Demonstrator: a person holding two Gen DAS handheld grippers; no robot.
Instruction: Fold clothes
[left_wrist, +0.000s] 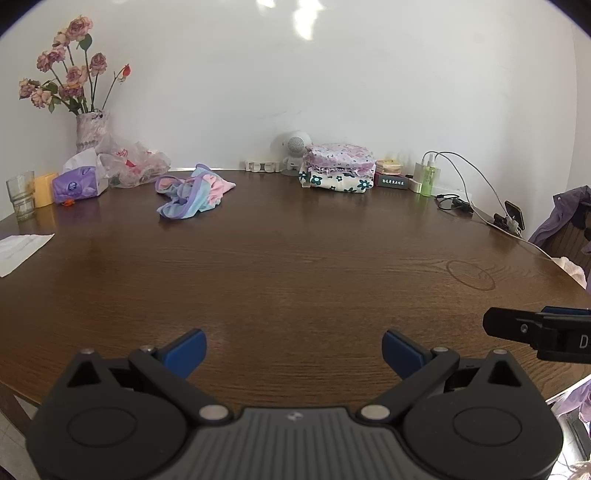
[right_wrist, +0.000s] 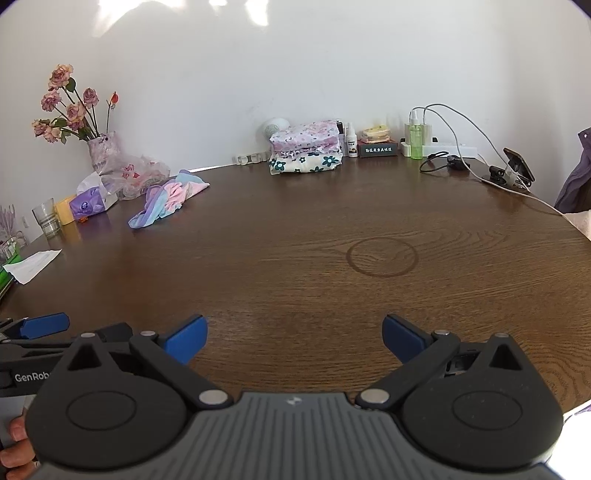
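A crumpled pink, blue and purple garment (left_wrist: 192, 192) lies unfolded on the far left of the brown wooden table (left_wrist: 295, 266); it also shows in the right wrist view (right_wrist: 168, 201). A stack of folded floral clothes (left_wrist: 338, 168) sits against the back wall, also in the right wrist view (right_wrist: 304, 151). My left gripper (left_wrist: 294, 350) is open and empty over the near table edge. My right gripper (right_wrist: 294, 334) is open and empty, beside the left one. Both are far from the garment.
A vase of roses (left_wrist: 90, 127), a plastic bag (left_wrist: 133, 164), tissue pack (left_wrist: 79, 184), glass (left_wrist: 20, 195) and paper (left_wrist: 20, 249) stand at left. Bottles, a power strip, cables (right_wrist: 454, 147) and a phone on a stand (right_wrist: 517, 164) are at right. A chair with a purple jacket (left_wrist: 565, 221) is far right.
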